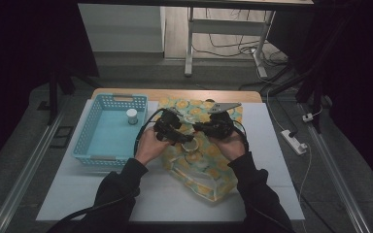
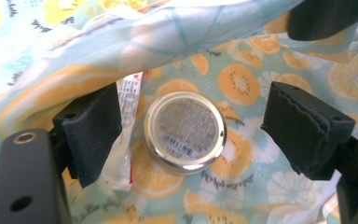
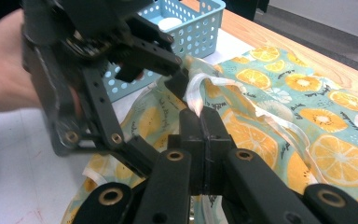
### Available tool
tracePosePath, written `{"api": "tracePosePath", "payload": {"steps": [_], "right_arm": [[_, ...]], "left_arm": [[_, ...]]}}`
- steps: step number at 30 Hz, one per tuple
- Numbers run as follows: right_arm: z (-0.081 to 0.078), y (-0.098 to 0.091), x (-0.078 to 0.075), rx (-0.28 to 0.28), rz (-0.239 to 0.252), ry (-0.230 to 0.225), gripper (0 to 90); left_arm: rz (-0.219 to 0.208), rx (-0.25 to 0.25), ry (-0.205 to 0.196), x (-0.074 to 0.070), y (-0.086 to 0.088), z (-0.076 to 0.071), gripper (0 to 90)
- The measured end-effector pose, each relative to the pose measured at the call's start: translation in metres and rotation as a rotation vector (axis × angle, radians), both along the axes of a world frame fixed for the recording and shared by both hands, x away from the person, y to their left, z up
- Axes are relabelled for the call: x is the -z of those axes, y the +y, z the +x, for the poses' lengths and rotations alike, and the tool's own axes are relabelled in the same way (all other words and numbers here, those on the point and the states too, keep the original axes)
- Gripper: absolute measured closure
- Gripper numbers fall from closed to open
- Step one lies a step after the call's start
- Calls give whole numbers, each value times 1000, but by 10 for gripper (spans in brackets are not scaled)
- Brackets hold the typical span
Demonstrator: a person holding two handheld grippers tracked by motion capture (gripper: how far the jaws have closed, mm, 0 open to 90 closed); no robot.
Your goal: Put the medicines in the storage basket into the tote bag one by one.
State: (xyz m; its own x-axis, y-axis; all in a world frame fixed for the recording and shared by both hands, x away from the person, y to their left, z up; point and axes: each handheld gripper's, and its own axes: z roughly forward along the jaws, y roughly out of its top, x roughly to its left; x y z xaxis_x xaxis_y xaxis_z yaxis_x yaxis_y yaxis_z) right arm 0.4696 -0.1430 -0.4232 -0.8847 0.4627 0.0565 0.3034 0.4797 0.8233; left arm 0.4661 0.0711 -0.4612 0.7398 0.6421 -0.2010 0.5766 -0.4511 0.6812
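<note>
A round tin with a shiny metal rim and a printed grey label with a barcode is lying flat inside the fruit-print bag, on its lining of orange and kiwi slices. The bag is soft and glossy, its upper edge lifting in folds over the tin, and a white printed tag with a red edge is hanging beside the tin. The left gripper is standing with its black foam-padded jaws wide apart on either side of the tin, touching nothing. The right gripper is pinching the bag's pale rim, its jaws closed tight on the fabric and holding the mouth up. In the high view both hands are meeting over the bag at the middle of a white board on a wooden table. A light blue perforated plastic basket is sitting to the left, with a small white-capped jar standing in it. Beyond the table, grey floor, a desk frame and loose cables are showing in a dim room.
</note>
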Motion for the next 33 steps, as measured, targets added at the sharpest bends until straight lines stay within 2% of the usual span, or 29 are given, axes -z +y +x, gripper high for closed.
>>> {"api": "tracePosePath", "payload": {"steps": [3, 9, 14, 24, 33], "right_arm": [[0, 0, 0, -3, 0, 2, 900], [0, 0, 0, -2, -1, 1, 900], [0, 0, 0, -2, 2, 1, 900], [0, -1, -1, -3, 3, 1, 900], [0, -1, -1, -3, 6, -1, 900]], "left_arm": [[-24, 2, 7, -3, 7, -2, 153], [-31, 2, 6, -9, 15, -6, 103], [-18, 7, -5, -12, 20, -9, 56], [-12, -7, -10, -15, 33, -12, 18], [-25, -17, -25, -18, 48, -16, 0]]}}
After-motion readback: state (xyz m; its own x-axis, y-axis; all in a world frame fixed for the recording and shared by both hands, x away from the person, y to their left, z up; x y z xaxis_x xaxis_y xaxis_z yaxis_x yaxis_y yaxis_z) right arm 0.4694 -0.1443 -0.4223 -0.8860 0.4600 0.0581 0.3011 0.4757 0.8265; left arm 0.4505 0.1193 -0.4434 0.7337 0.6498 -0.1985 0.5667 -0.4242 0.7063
